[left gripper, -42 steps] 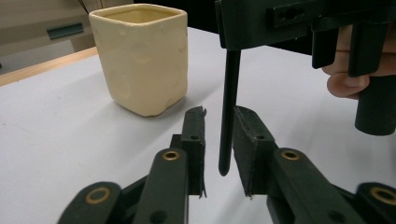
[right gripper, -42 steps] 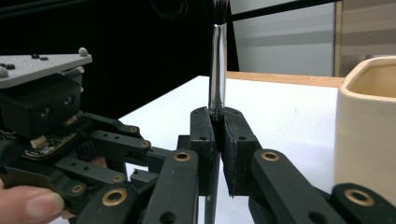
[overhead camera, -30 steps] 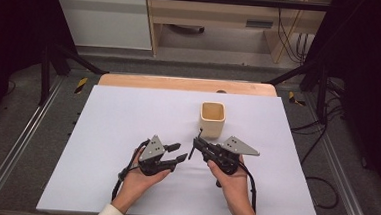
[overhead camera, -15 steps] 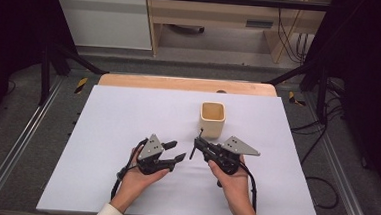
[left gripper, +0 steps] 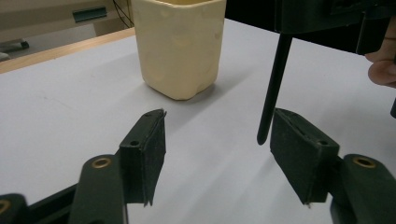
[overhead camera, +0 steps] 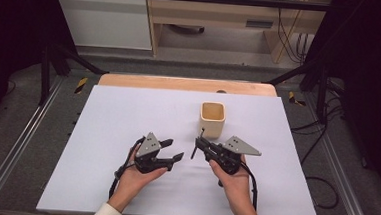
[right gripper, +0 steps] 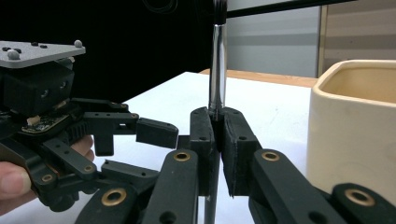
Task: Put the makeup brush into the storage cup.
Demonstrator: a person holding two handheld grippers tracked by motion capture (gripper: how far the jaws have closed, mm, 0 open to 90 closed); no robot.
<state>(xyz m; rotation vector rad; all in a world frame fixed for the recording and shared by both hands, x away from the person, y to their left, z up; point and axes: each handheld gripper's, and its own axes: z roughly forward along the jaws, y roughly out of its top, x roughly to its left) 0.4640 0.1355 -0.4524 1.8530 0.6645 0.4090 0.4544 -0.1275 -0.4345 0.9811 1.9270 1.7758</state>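
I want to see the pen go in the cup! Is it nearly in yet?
Partly. Done: the right gripper is shut on the black pen and holds it upright, and the left gripper has just been opening its jaws, with nothing between them. In hand: the pen hangs above the white table, beside the cream cup. Left, probably: lifting it over the cup's open top and letting go.

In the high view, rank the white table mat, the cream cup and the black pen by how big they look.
1. White table mat, by far the largest.
2. Cream cup.
3. Black pen, a thin stick clamped in the right gripper; clearly the smallest.
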